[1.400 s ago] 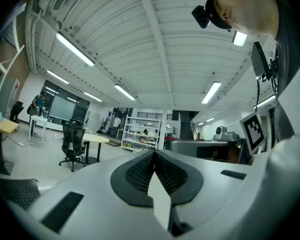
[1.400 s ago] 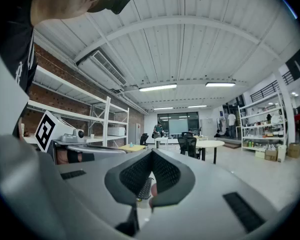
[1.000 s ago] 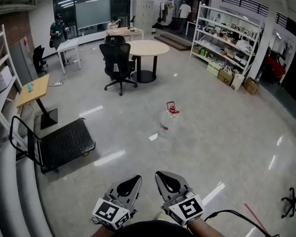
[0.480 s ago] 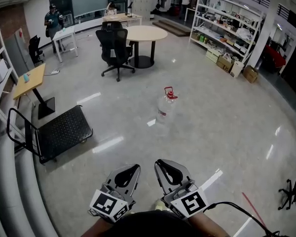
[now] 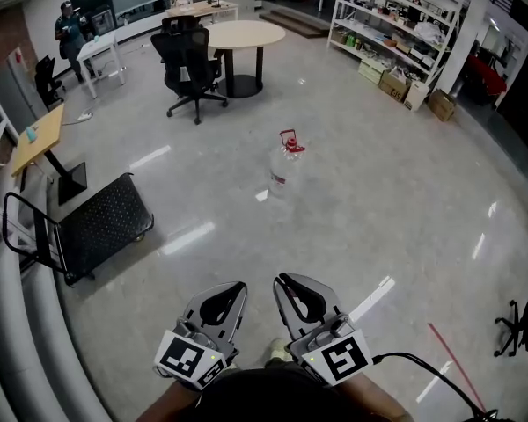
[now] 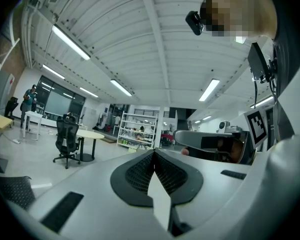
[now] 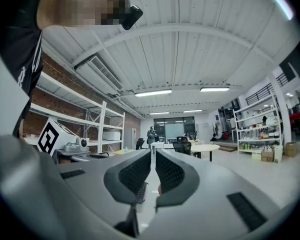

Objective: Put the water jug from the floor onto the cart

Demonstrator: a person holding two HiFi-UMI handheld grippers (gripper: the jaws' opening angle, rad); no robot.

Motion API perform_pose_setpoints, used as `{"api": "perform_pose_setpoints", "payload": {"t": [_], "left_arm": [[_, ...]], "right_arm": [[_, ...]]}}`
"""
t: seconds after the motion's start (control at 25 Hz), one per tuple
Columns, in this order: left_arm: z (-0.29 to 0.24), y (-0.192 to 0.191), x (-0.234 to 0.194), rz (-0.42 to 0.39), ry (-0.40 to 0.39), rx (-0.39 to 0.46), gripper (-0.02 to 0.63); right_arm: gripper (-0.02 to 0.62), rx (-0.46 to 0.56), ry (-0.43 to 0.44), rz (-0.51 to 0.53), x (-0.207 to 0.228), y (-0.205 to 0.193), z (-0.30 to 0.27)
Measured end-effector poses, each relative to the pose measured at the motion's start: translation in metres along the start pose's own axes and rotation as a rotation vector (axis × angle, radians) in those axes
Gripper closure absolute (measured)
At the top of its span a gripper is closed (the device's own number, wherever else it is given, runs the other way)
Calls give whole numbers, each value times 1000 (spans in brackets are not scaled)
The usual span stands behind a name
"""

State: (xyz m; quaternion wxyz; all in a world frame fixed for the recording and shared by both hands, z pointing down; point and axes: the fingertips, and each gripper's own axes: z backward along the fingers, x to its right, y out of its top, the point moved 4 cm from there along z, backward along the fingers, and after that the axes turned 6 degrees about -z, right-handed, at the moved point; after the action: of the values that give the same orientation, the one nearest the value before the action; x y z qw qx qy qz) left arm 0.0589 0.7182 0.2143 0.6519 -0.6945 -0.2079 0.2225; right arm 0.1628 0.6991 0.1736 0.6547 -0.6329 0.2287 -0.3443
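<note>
You held your left hand-held gripper shut and empty, and your right hand-held gripper barely ajar, also empty. The water jug stood upright on the floor, well apart from the cart.

The water jug stands on the floor, cart well to its left, round table behind.

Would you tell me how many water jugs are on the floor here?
1: the water jug stands on the open floor, right of the cart; the shelves may hide others.
</note>
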Motion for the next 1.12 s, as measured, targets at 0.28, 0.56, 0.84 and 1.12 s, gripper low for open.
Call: {"api": "perform_pose_setpoints", "payload": {"t": [0.28,0.56,0.84,1.12], "left_arm": [[-76,-2,28,-13,7,-10,615],[-152,-1,21,-18,-40,-35,615],[-234,-15,-52,-1,-106,-30,615],[-335,0,-198,-55,-190,-7,615]], "right_arm": [[591,-2,-42,-1,80,8,26],[591,22,-86,-23,150,12,13],[589,7,-161,-12,218,-6,-57],[589,-19,-258,20,294,-11,-212]]}}
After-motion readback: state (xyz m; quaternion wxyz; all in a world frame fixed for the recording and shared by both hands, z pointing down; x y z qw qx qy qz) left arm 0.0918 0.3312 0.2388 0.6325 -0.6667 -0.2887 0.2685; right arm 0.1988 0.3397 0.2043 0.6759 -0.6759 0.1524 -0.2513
